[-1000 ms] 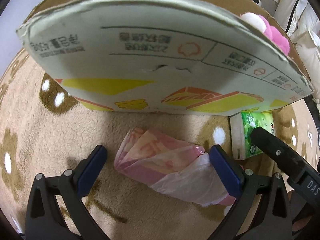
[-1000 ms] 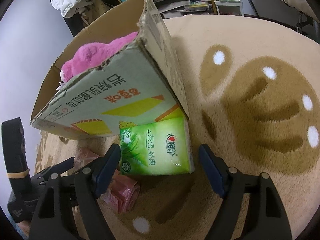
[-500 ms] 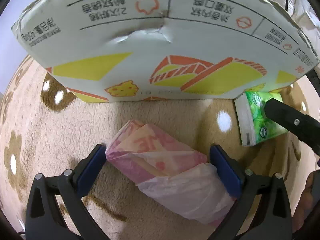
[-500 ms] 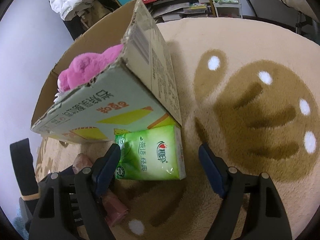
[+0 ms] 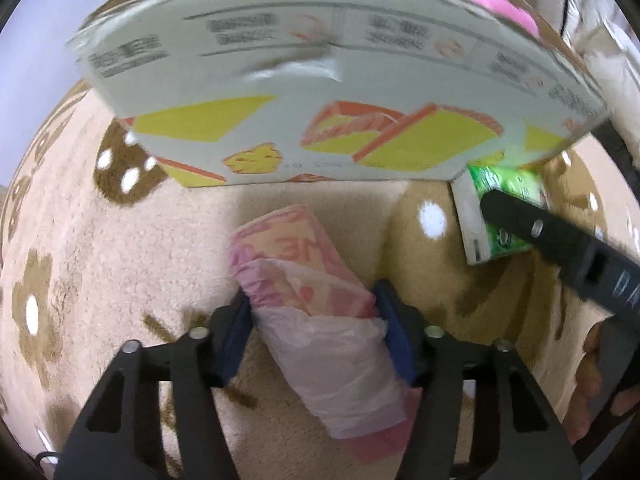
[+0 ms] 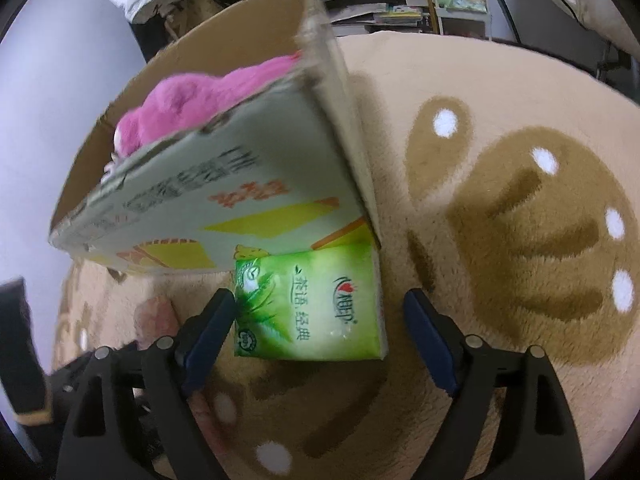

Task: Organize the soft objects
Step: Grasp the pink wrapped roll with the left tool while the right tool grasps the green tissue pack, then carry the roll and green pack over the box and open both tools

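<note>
Cardboard box (image 6: 224,184) sits on the rug (image 6: 520,240), plush toy (image 6: 208,96) inside it. Tissue pack (image 6: 312,304) lies on the rug touching the box's front corner, between the right tongs (image 6: 320,320). Plastic-wrapped roll (image 5: 316,300) lies on the rug in front of the box, apart from it, between the left tongs (image 5: 312,312), which touch it on both sides. Shelves (image 6: 400,0) stand behind the rug.

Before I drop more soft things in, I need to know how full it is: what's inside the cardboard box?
Over the rim of the cardboard box, only a pink plush toy shows, near the top. The box wall hides everything beneath the toy.
</note>
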A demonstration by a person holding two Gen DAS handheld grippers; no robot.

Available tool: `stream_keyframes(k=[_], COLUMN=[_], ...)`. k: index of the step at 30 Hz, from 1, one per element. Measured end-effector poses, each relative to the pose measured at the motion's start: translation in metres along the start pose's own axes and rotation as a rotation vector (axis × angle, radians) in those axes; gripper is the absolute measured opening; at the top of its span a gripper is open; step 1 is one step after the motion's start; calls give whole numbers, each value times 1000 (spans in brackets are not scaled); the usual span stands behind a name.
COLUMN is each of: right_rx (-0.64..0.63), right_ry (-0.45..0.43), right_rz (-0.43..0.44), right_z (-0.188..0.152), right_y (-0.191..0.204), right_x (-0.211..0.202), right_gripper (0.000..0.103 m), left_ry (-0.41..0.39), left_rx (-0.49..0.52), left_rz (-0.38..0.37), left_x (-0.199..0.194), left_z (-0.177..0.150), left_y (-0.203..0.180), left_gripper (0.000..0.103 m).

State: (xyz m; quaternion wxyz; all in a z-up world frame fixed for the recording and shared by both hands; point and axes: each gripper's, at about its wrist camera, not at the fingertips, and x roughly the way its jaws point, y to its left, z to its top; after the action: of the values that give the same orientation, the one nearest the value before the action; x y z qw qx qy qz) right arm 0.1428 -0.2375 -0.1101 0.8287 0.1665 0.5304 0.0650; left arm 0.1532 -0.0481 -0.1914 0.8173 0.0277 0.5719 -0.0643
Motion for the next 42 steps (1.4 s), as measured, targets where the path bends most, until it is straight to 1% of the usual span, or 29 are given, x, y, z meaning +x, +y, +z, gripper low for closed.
stream_keyframes(k=[2, 4, 5, 6, 9, 12, 13, 15, 19, 22, 25, 28, 32, 37, 38, 40, 42], right_rx=[-37, -41, -41, -51, -65, -52, -49, -44, -62, -57, -64, -60, -45, -49, -51, -51, -57], right_ry=[3, -8, -18, -24, -27, -24, -22, -17, -23, -23, -40, -62, -85, -106, -115, -132, -153], right_rz=[-28, -63, -77, -91, -95, -89, -86, -83, -91, -100, -90, -77, -65, -60, -56, -52, -45], right_z=[-2, -3, -4, -4, -6, -10, -12, -12, -14, -18, -16, -16, -19, -23, -23, -22, -21], right_y=[8, 10, 11, 13, 16, 18, 19, 17, 17, 20, 24, 23, 22, 24, 24, 21, 24], right_x=[3, 4, 3, 3, 2, 0, -1, -2, -2, -5, -16, -27, -40, -56, -59, -66, -73], right_gripper=[92, 89, 80, 79, 78, 78, 78, 78, 78, 78, 78, 78, 78, 78, 78, 78, 78], left_ry=[2, 2, -1, -5, -13, -20, -24, -41, -48, -60, -74, -94, -120, -172, -181, -205, -229], left_rx=[-32, -43, -40, -31, -10, -10, -12, -10, 7, -9, -15, 9, 16, 14, 12, 14, 2], left_rz=[-23, -37, -38, -34, -25, -34, -35, -34, -25, -19, 1, 25, 16, 28, 32, 48, 44], left_x=[-4, -6, -7, -9, -12, -17, -21, -34, -45, -54, -61, -69, -80, -98, -95, -106, -113], left_z=[1, 1, 1, 0, 0, 2, 0, 8, 8, 6, 8, 7, 3, -6, -4, -5, -6], left_y=[11, 17, 19, 21, 20, 15, 12, 0, 7, 15, 20, 22, 17, 8, 13, 13, 13], left_gripper=[50, 48, 48, 48, 48, 47, 47, 47, 47, 47, 47, 47, 46, 45, 45, 45, 44])
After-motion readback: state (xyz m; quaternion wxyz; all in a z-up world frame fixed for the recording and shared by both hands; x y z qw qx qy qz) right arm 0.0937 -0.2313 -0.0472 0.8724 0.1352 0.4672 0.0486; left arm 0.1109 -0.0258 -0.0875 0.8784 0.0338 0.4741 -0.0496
